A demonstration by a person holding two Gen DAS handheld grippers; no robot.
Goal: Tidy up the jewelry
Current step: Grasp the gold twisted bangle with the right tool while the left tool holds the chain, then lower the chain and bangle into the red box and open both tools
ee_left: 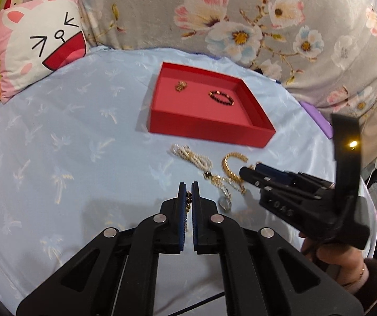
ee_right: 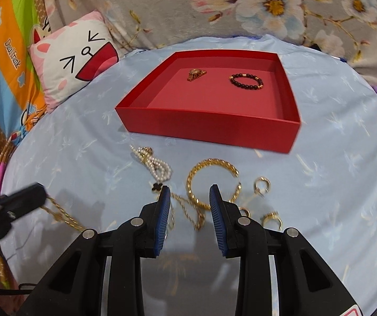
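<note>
My left gripper point(ee_left: 188, 184) is shut on a thin gold chain point(ee_left: 188, 200), which hangs between its blue pads just above the cloth. In the right wrist view that chain point(ee_right: 62, 214) trails from the left gripper point(ee_right: 40, 190) down to the sheet. My right gripper point(ee_right: 189, 188) is open and hovers over a gold twisted bangle point(ee_right: 201, 163), nothing between its fingers; the left wrist view shows it point(ee_left: 250, 169) beside that bangle point(ee_left: 228, 164). A pearl strand point(ee_right: 154, 166) lies to the left. The red tray point(ee_right: 206, 127) holds a gold clip point(ee_right: 195, 74) and a black bead bracelet point(ee_right: 246, 81).
Small gold hoop earrings point(ee_right: 262, 184) point(ee_right: 272, 219) lie right of the bangle on the light blue sheet point(ee_right: 333, 158). A cat-face pillow point(ee_right: 75, 60) sits at the back left and a floral blanket point(ee_right: 267, 5) rises behind the tray. A hand point(ee_left: 341, 260) holds the right gripper.
</note>
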